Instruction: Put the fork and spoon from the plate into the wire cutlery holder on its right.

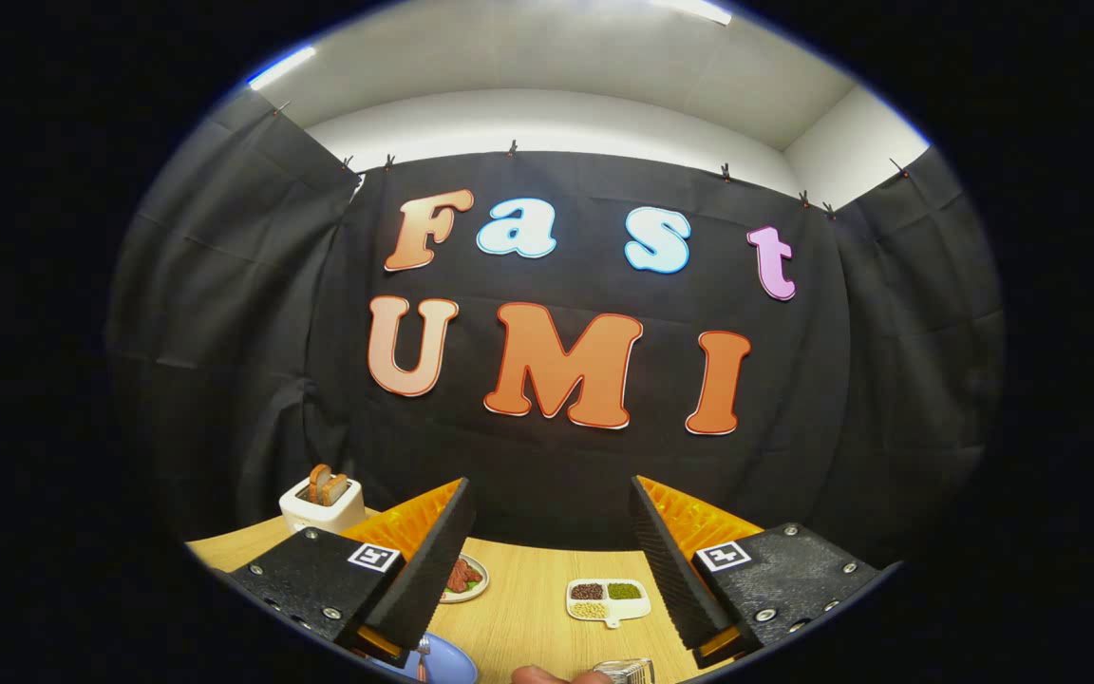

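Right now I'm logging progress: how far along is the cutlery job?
Barely started. Nothing looks done: a utensil lies on the blue plate. Nothing in hand: the gripper is open, raised above the table. Both pieces remain to reach the wire holder.

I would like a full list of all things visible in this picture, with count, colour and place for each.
wooden table: one, light brown, under the fingers.
white toaster with bread slices: one, far end, beyond the left finger.
small round plate of red food: one, pale, beside the left finger.
white divided dish of grains: one, ahead between the fingers.
blue plate: one, near edge, a utensil on it.
wire cutlery holder: one, silvery, near edge.
fingertip: a person's, near edge.
gripper: one, open, holding nothing.
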{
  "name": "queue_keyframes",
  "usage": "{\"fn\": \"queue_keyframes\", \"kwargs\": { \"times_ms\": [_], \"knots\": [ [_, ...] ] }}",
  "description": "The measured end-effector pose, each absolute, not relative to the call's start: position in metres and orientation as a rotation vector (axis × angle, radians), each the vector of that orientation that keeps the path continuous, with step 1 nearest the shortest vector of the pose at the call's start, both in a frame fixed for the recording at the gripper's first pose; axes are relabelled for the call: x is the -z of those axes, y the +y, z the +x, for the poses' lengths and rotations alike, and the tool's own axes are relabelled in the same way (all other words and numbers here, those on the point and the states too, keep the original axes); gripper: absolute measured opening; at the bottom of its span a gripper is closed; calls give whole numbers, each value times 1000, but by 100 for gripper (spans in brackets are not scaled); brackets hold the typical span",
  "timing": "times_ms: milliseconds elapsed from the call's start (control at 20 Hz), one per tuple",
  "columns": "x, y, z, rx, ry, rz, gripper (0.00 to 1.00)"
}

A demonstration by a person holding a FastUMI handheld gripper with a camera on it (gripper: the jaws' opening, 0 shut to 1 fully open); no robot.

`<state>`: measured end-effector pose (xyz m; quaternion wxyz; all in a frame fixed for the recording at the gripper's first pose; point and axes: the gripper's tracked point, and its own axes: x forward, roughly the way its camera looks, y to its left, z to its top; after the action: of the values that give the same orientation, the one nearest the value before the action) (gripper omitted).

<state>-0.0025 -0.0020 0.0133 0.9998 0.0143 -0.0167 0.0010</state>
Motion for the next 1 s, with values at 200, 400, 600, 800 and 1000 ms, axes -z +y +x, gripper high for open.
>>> {"fn": "queue_keyframes", "kwargs": {
  "times_ms": [200, 400, 600, 800, 1000],
  "knots": [
    [3, 4, -1, -9, 1, 14, 97],
    [38, 26, -4, -84, 103, 6, 97],
    [84, 52, -8, -155, 232, 4, 92],
    [148, 88, -19, -269, 428, 20, 92],
    [200, 112, -36, -334, 580, 9, 92]
  ]
}}
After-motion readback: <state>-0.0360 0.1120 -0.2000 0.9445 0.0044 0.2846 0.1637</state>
